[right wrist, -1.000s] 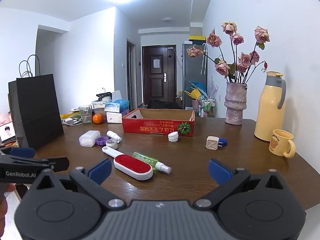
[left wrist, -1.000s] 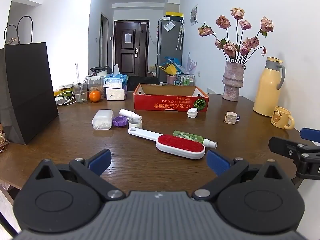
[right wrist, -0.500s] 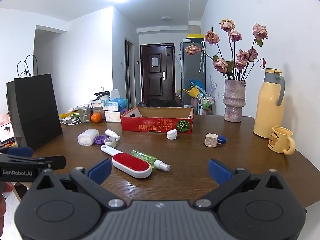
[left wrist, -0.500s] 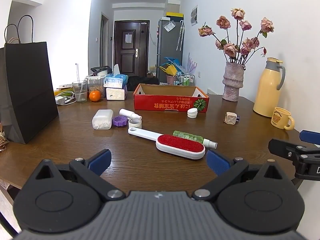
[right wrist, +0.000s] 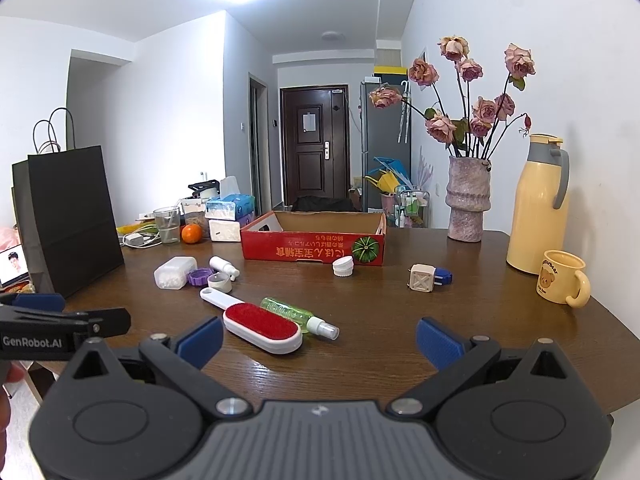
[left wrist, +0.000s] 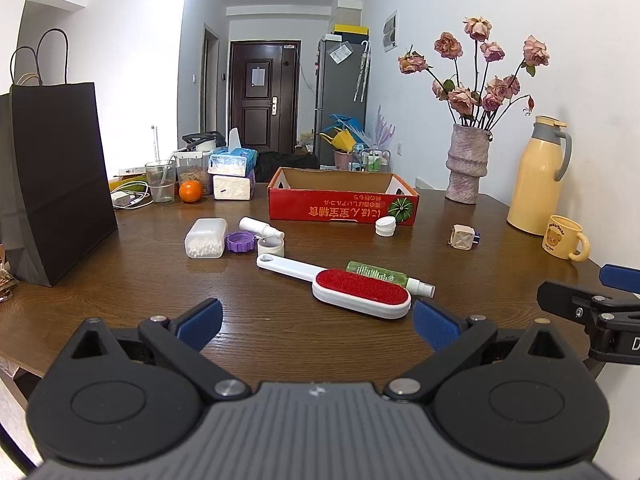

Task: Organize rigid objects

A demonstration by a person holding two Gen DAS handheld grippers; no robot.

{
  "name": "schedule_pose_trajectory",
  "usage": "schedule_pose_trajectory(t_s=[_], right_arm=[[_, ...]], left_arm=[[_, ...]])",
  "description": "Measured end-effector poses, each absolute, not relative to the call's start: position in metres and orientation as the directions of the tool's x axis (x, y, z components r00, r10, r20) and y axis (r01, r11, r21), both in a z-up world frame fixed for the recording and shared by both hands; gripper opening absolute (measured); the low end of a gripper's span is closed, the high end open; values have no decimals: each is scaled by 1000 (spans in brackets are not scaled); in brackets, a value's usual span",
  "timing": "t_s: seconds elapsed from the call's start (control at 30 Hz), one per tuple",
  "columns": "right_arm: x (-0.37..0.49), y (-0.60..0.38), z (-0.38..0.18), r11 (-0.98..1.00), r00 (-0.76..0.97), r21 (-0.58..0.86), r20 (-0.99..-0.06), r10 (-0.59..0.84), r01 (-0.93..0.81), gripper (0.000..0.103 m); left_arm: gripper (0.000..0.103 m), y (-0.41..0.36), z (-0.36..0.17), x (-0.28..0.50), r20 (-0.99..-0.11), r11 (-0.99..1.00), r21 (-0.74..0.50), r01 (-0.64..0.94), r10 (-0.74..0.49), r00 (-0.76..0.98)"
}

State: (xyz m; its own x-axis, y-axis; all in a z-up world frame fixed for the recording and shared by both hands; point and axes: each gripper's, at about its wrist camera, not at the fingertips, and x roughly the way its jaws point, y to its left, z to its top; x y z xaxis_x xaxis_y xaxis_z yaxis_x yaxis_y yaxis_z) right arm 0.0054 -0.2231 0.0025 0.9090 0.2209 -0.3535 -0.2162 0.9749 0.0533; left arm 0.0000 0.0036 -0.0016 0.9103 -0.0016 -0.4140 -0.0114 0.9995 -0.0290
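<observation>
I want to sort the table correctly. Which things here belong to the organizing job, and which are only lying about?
For the job: lint brush, spray bottle, cotton swab box, purple lid, white cap, red box.

Lying about: vase, thermos, mug, black bag, orange.

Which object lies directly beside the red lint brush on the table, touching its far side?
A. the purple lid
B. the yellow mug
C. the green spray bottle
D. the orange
C. The green spray bottle lies flat along the far side of the red lint brush, against its head, while the other three stand well apart from it.
</observation>
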Motion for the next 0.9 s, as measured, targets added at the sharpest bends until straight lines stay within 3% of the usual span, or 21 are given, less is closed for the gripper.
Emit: schedule_pose_trajectory(t_s=[0.9], right_arm=[[5,-224,3,975,909,53,-353,221,-217,103]], left_arm=[[103,6,0,0,-412,999,-31,-13,-1,911]])
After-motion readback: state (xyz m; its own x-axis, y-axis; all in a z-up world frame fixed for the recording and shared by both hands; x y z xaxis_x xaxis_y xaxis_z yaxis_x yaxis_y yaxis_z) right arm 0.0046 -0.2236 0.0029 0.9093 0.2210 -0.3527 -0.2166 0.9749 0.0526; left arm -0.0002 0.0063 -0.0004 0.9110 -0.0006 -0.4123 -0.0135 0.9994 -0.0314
